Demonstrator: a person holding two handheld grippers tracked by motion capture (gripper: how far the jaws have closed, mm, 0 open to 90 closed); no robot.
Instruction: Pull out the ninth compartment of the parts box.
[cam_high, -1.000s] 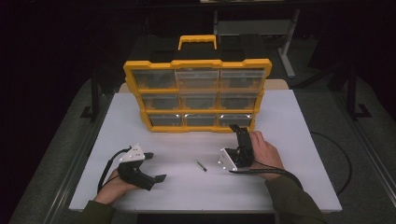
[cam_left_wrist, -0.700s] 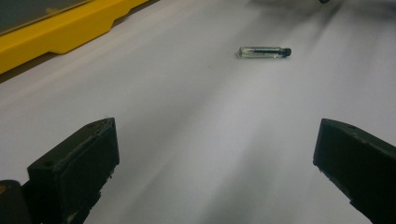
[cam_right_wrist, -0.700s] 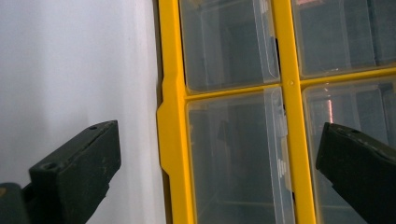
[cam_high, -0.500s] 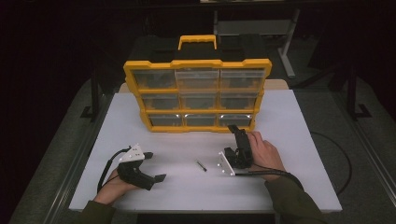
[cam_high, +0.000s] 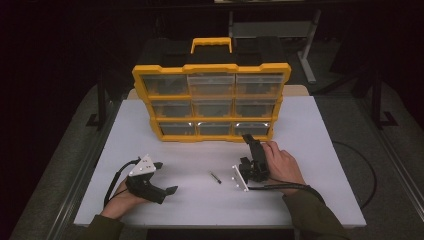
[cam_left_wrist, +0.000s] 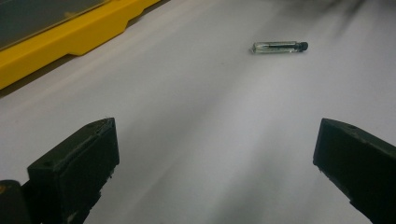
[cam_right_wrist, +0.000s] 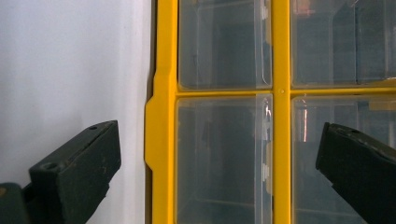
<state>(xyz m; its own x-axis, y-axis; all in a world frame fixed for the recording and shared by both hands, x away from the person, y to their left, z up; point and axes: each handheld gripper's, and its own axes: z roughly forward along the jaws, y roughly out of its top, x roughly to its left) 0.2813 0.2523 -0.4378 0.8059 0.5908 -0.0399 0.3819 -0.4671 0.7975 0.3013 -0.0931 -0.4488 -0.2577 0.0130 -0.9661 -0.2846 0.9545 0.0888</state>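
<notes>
The work in hand looks like getting the small glass vial (cam_high: 215, 177) into the yellow organizer (cam_high: 211, 102), which stands upright at the far side of the white counter (cam_high: 320, 150). The vial lies flat on the counter in front of the organizer, well apart from it, between the two grippers and touching neither.

The right gripper (cam_high: 249, 141) points at the organizer's bottom row, its tip close to the lower right drawer; its fingers (cam_right_wrist: 74, 158) are spread wide with nothing between them, and its own view shows the yellow frame and clear drawer fronts straight ahead (turned sideways, since the hand is rolled). The left gripper (cam_high: 165, 177) rests on the counter in front of the organizer's left end, fingers (cam_left_wrist: 74, 163) likewise released and empty, aimed toward the vial (cam_left_wrist: 279, 46).

To do this step well, I would judge that the right gripper should square up to one drawer front and catch its pull edge, not the yellow divider, then draw straight out so the organizer does not tip or slide toward the person. If the organizer shifts, a steadying push on its frame would help. The left gripper can then close across the vial's middle, at right angles to its length (round glass will roll or squirt out if pinched near the cap end), with a gentle squeeze.
</notes>
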